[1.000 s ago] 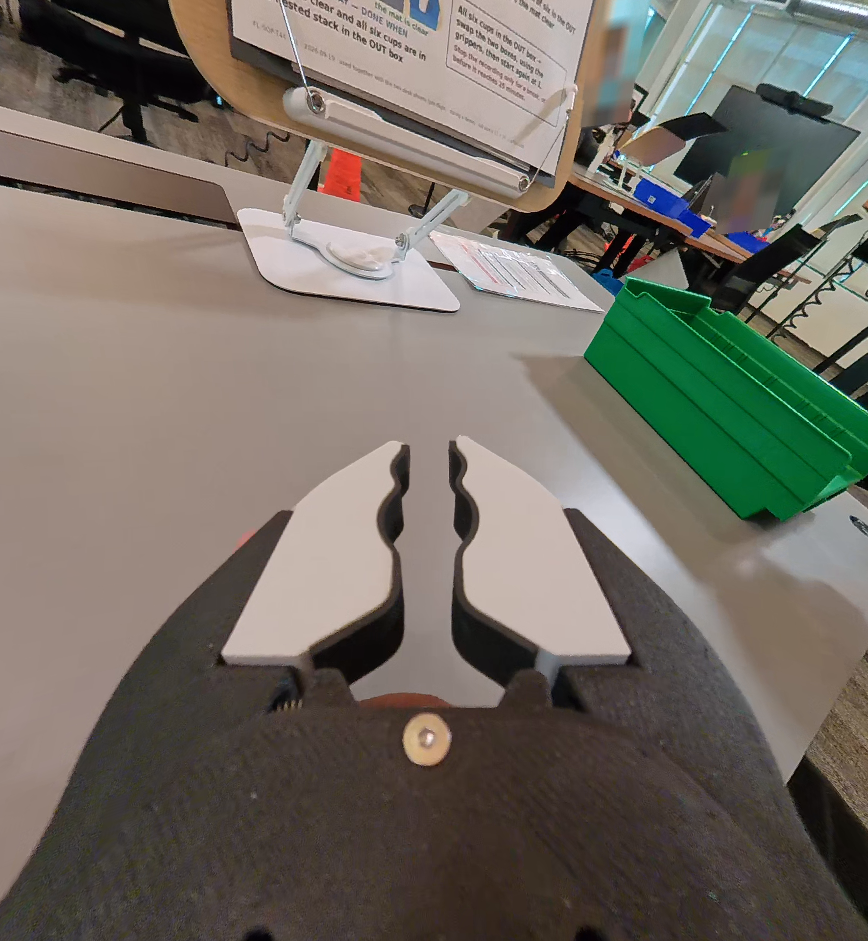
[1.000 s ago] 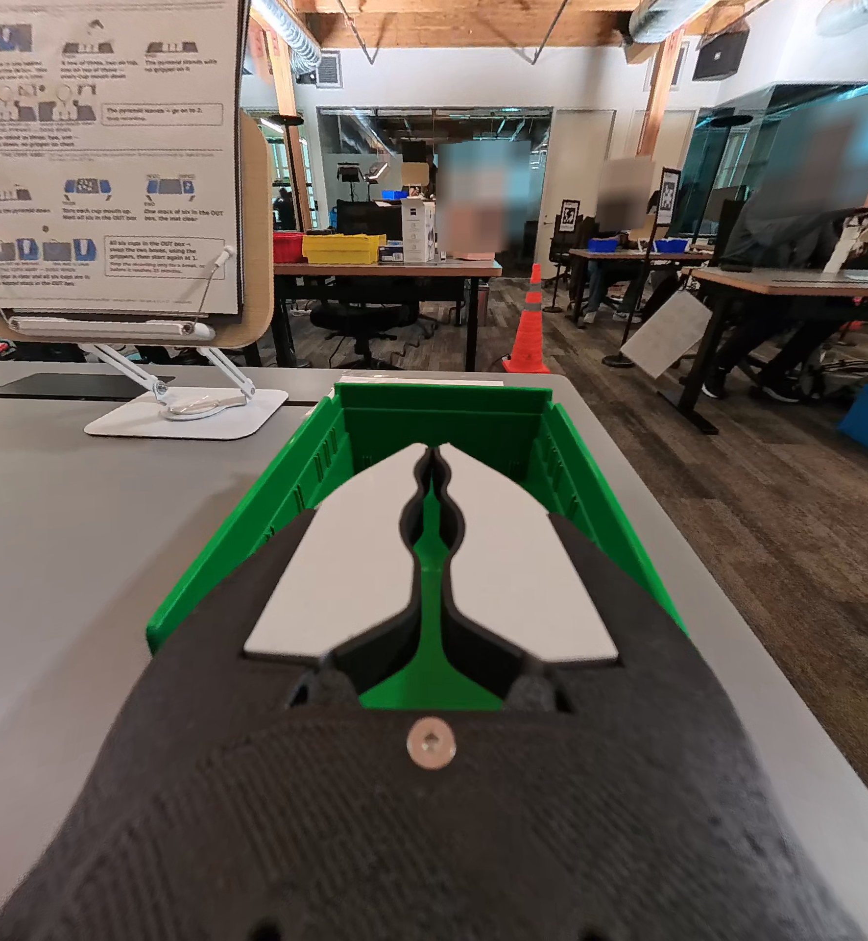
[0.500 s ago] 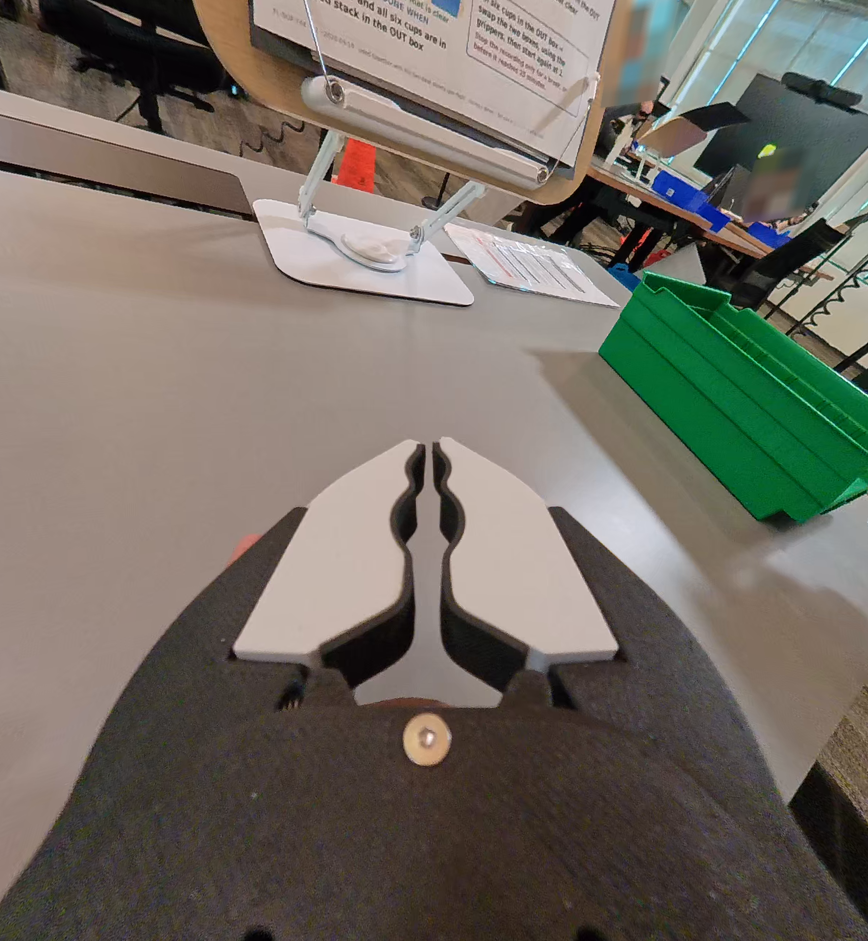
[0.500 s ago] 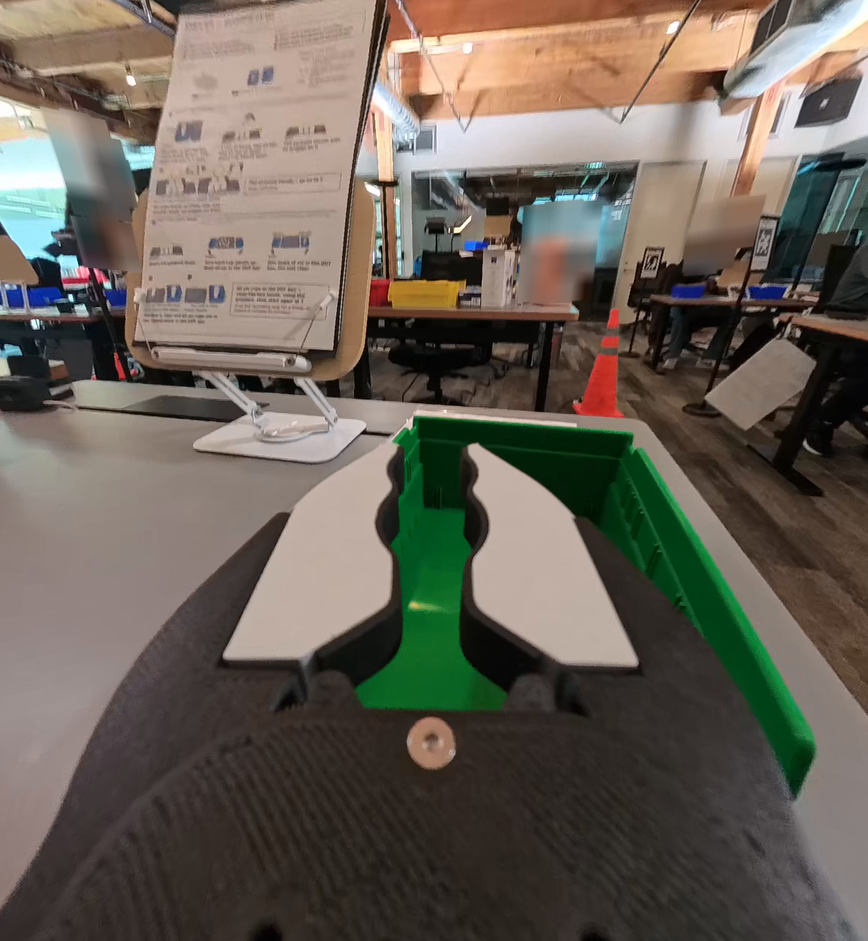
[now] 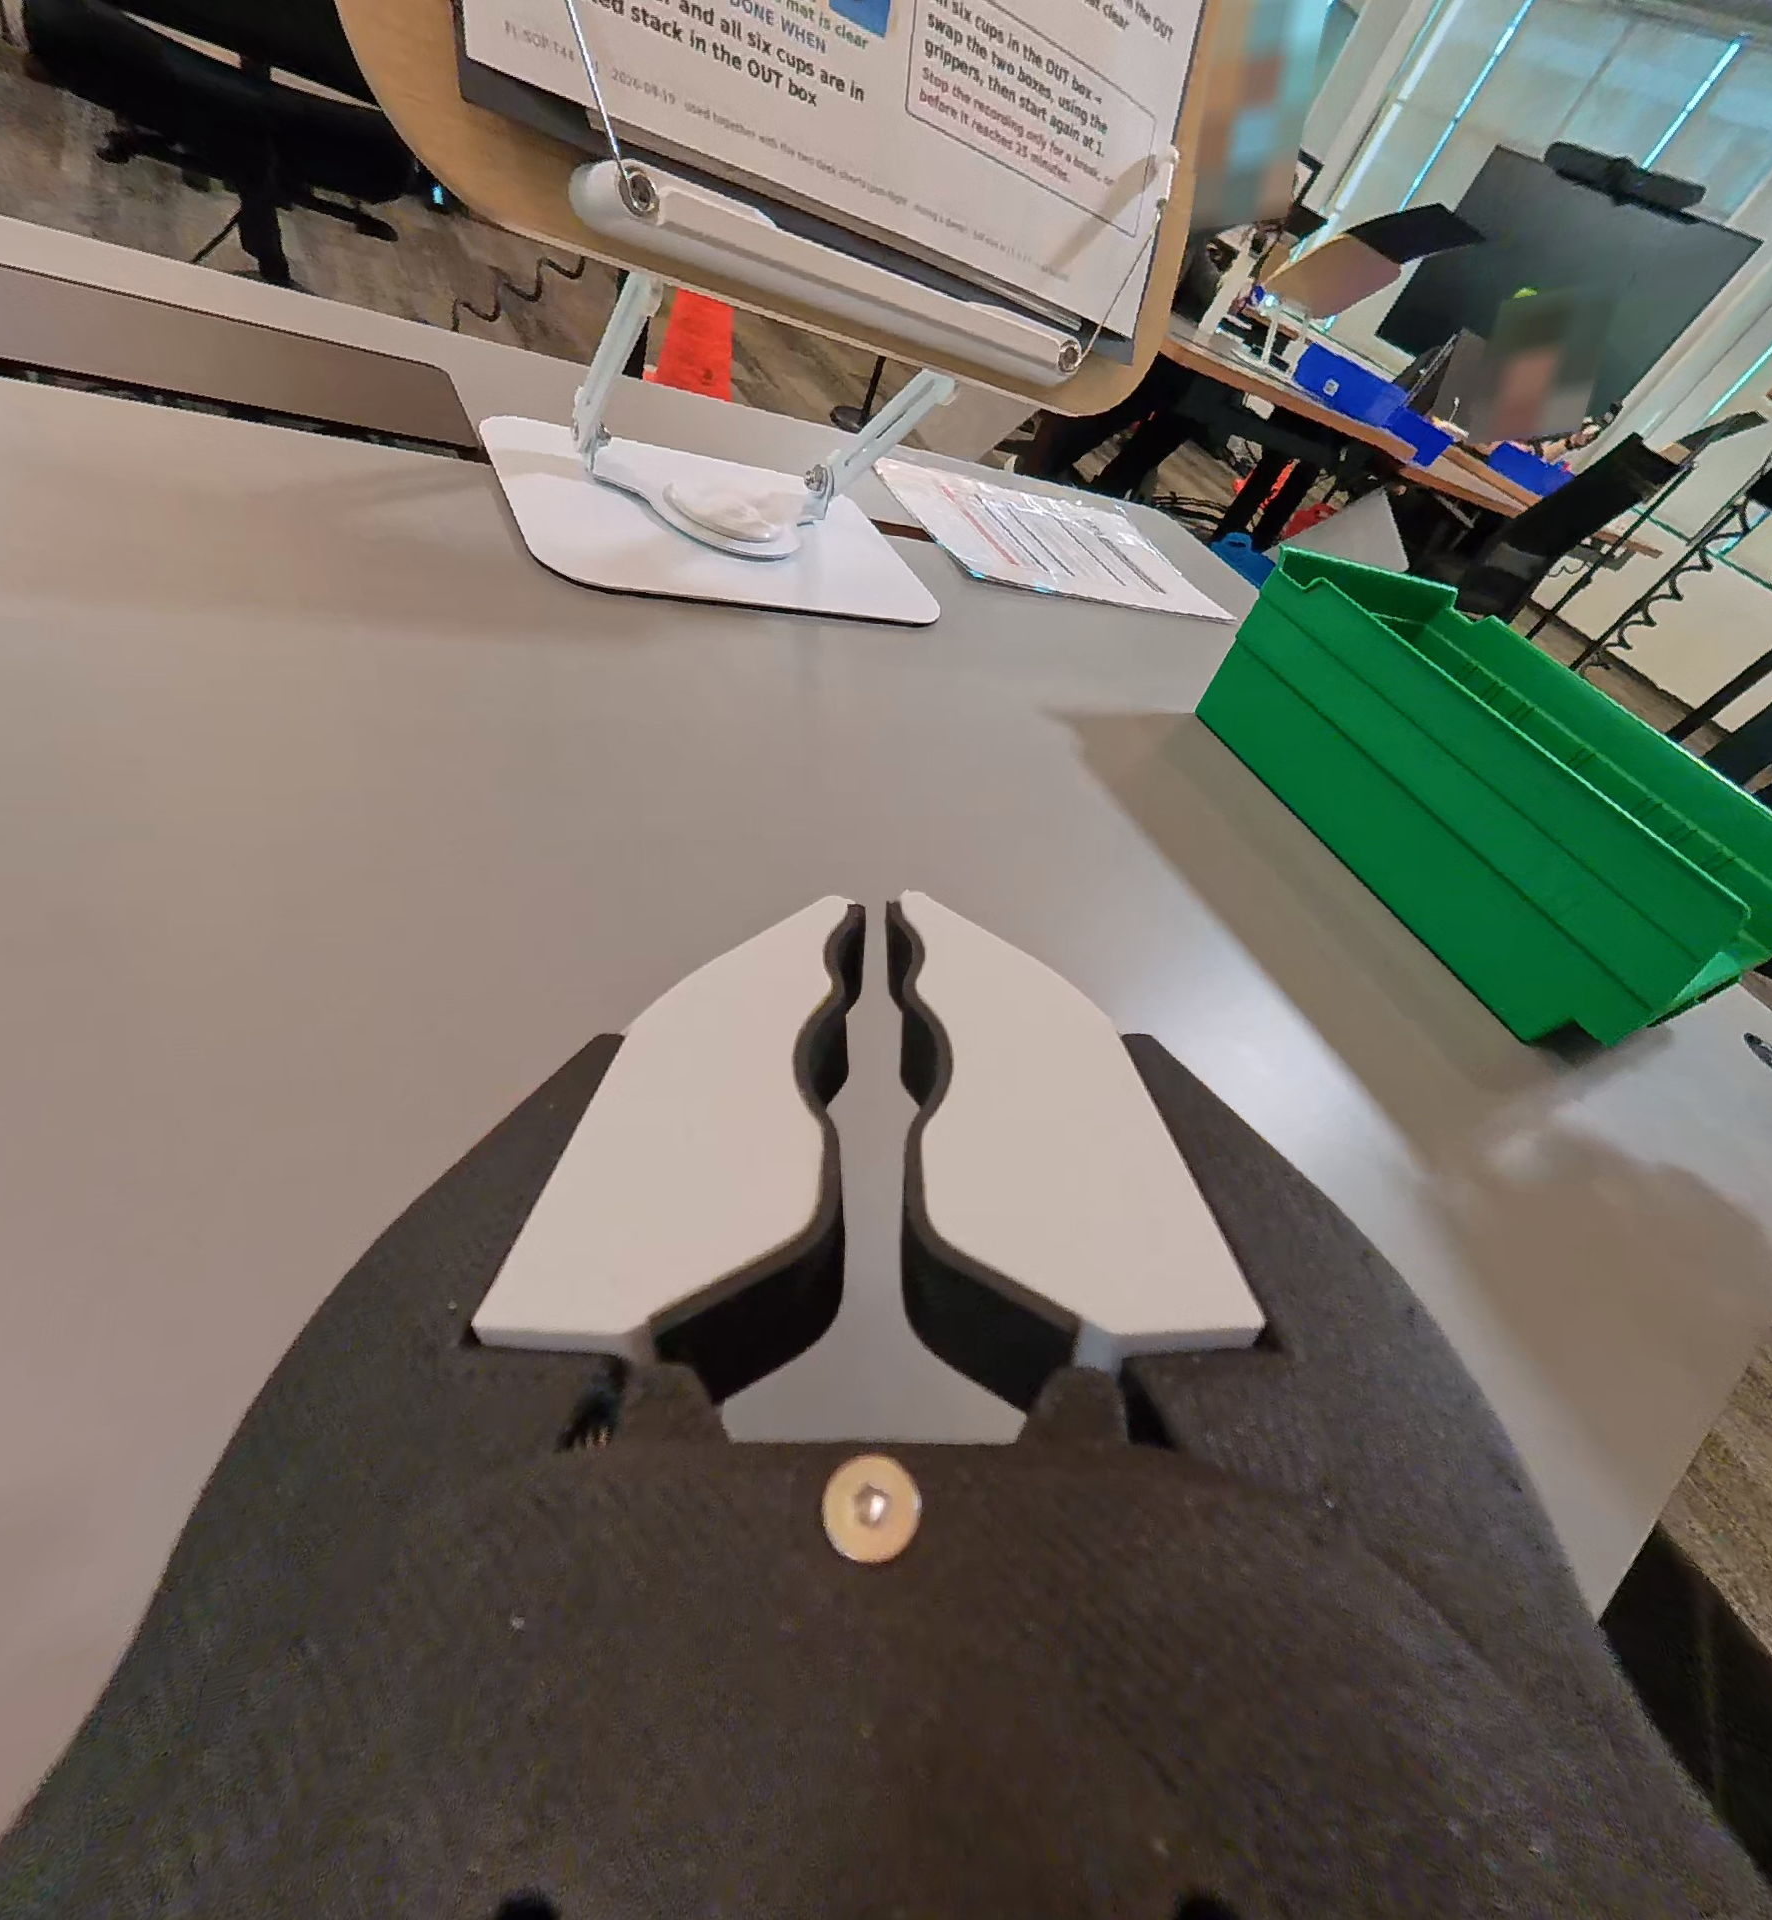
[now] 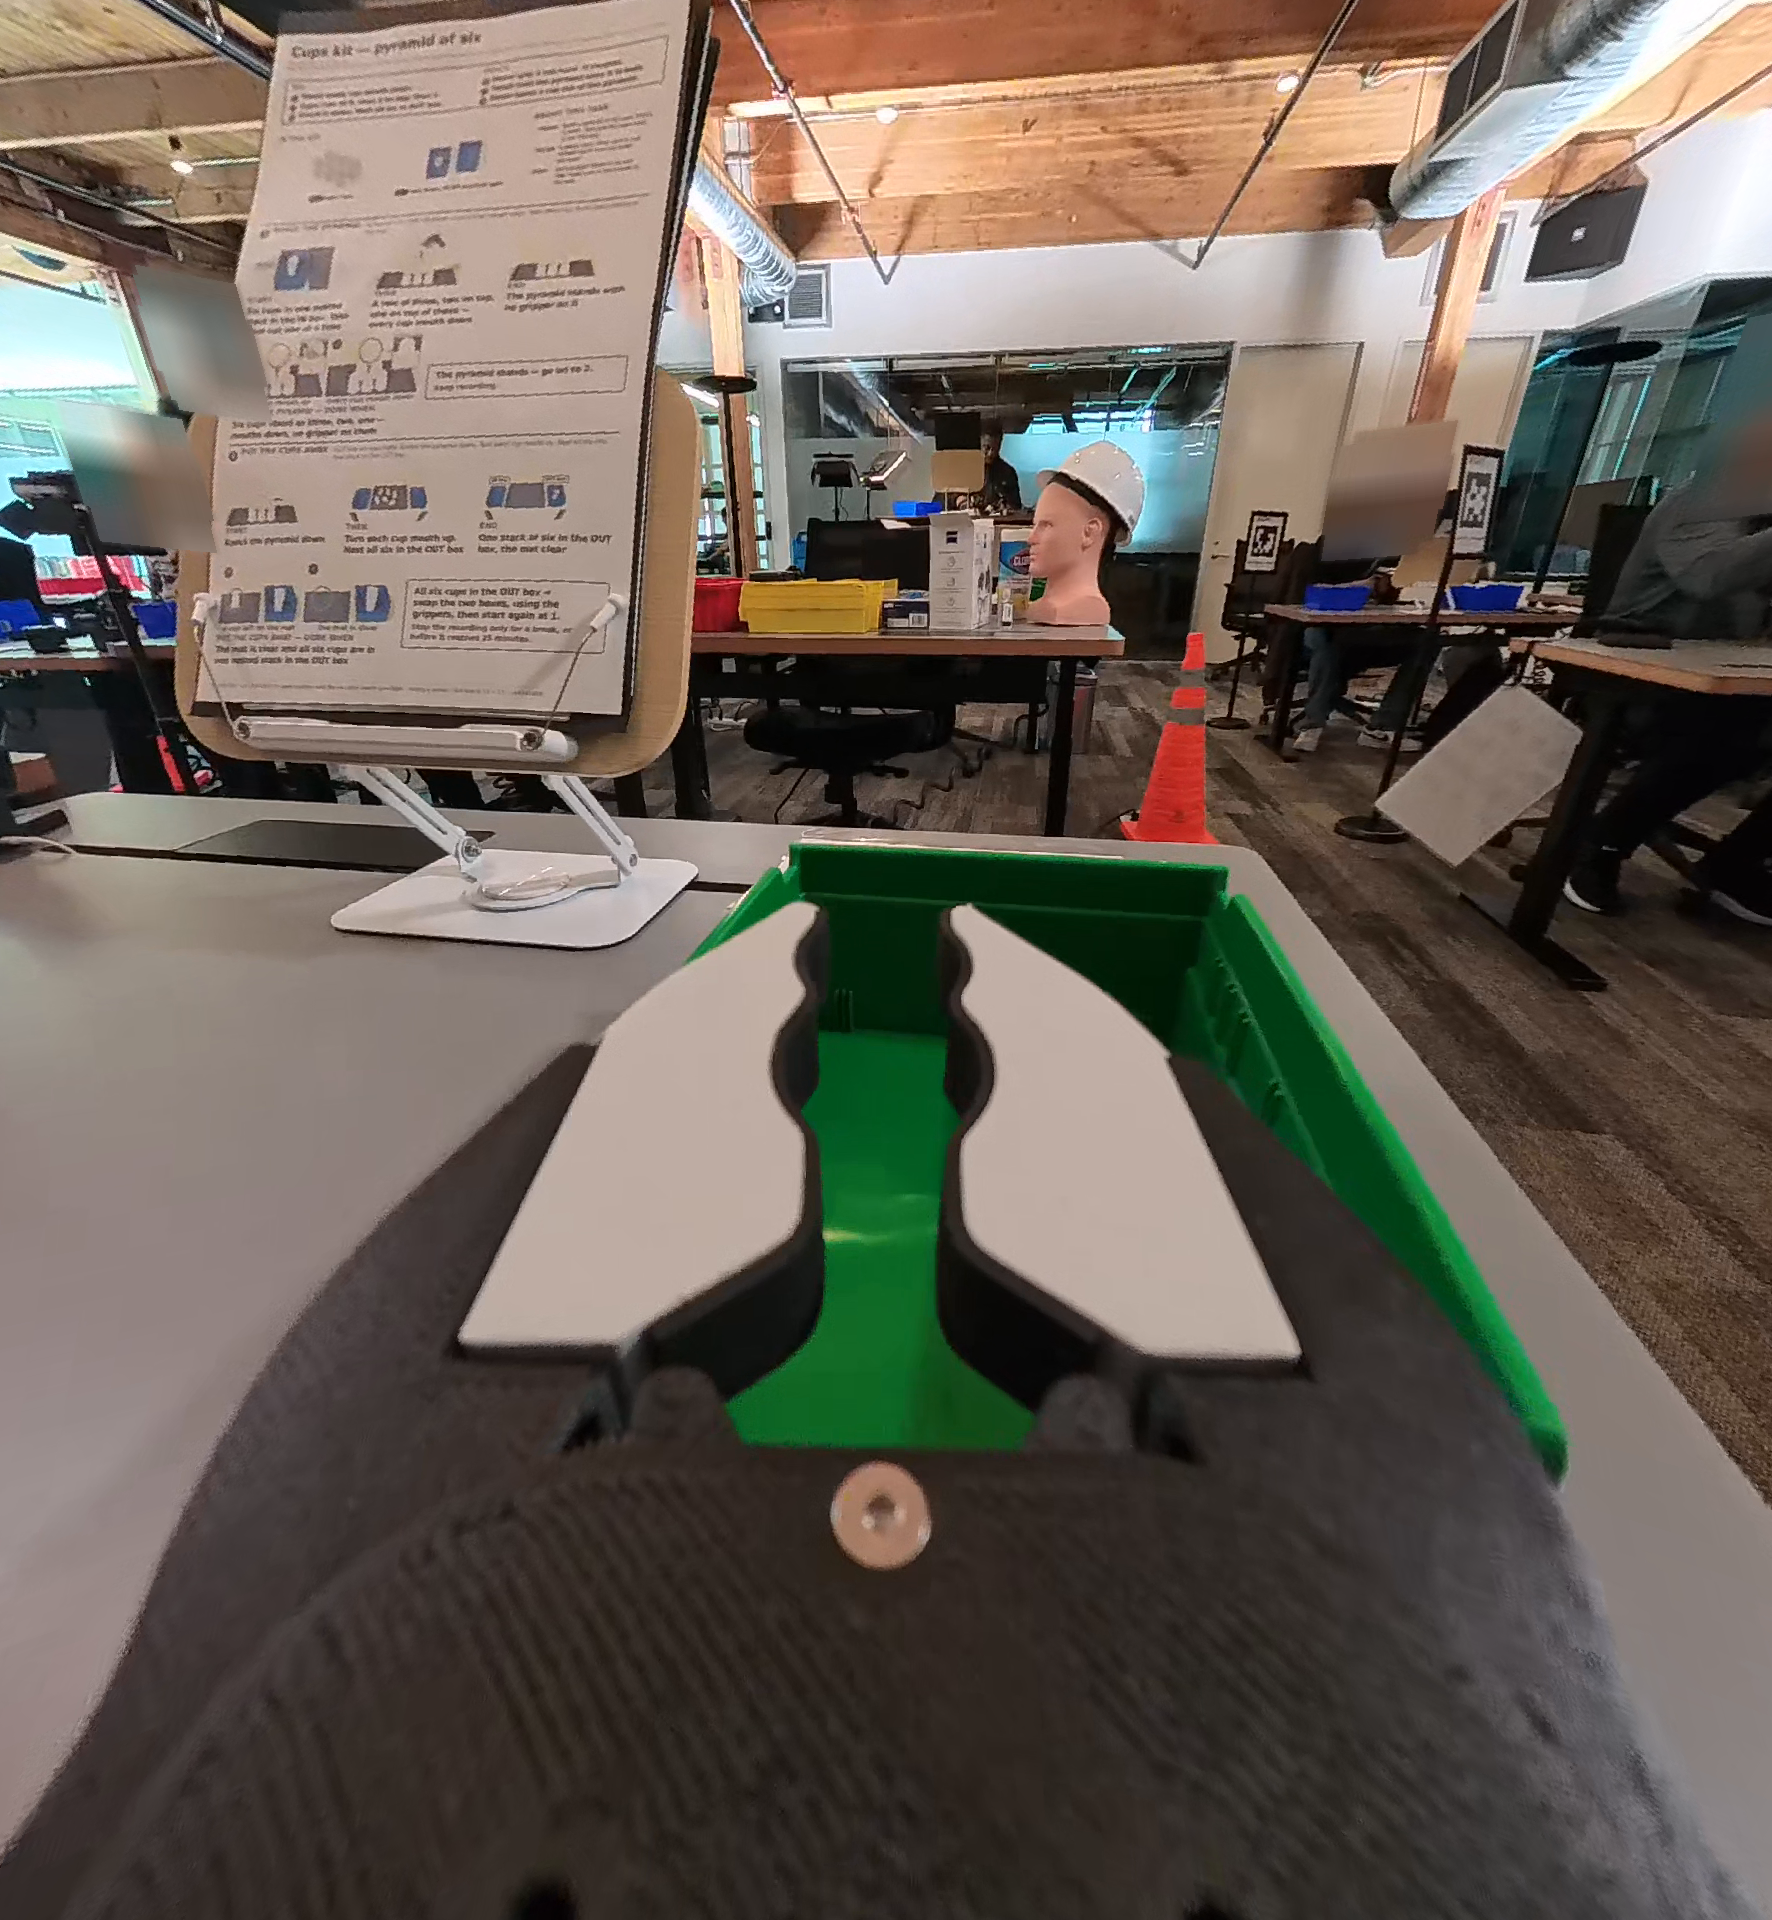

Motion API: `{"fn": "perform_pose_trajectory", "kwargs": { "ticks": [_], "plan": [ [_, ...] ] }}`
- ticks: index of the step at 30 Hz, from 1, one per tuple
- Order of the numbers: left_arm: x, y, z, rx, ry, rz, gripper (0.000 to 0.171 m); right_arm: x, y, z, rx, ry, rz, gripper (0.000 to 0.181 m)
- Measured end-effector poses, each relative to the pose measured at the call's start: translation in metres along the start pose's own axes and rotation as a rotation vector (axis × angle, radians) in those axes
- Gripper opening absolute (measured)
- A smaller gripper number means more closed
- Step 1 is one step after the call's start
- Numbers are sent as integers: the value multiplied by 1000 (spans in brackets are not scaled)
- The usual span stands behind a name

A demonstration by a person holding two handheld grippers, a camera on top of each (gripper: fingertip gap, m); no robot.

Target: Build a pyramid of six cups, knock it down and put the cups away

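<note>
My left gripper point(image 5: 876, 914) hangs low over the bare grey table point(image 5: 342, 883). Its jaws are shut with only a thin slit between them, and it holds nothing. A green plastic bin point(image 5: 1484, 821) stands to its right near the table's right edge. My right gripper point(image 6: 887, 920) is open and empty. It points along the inside of the same green bin point(image 6: 1381, 1174), with its fingers over the near part. The bin floor that shows between the fingers is bare; the gripper body hides the bin's near end.
A document stand point(image 6: 508, 894) holding a printed sheet point(image 6: 446, 364) stands at the back of the table, also seen in the left wrist view point(image 5: 716, 520). A laminated sheet point(image 5: 1058, 540) lies beside it. The table edge point(image 6: 1640, 1455) runs just right of the bin. An orange cone point(image 6: 1178, 758) stands on the floor beyond.
My left gripper's jaws have closed from a small gap to nearly touching. My right gripper's jaws have opened from shut, and it has drawn back and tilted up over the bin.
</note>
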State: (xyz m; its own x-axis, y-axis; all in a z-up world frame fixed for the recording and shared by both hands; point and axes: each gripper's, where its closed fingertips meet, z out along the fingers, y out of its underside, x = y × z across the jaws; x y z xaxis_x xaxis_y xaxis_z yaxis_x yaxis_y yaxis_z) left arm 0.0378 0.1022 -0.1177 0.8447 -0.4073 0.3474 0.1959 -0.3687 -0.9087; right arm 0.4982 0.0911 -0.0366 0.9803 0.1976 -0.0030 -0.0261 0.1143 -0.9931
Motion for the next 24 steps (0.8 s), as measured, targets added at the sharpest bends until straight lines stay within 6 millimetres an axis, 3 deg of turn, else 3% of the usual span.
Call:
{"fn": "perform_pose_trajectory", "kwargs": {
  "ticks": [16, 24],
  "plan": [
    [-2, 1, 1, -3, -8, -7, 9, -5, 8, 5, -60, 10, -56, 23],
    [-5, -2, -2, 14, -15, -31, 11, -41, -3, 14, -58, -41, -145, 34]
  ]
}}
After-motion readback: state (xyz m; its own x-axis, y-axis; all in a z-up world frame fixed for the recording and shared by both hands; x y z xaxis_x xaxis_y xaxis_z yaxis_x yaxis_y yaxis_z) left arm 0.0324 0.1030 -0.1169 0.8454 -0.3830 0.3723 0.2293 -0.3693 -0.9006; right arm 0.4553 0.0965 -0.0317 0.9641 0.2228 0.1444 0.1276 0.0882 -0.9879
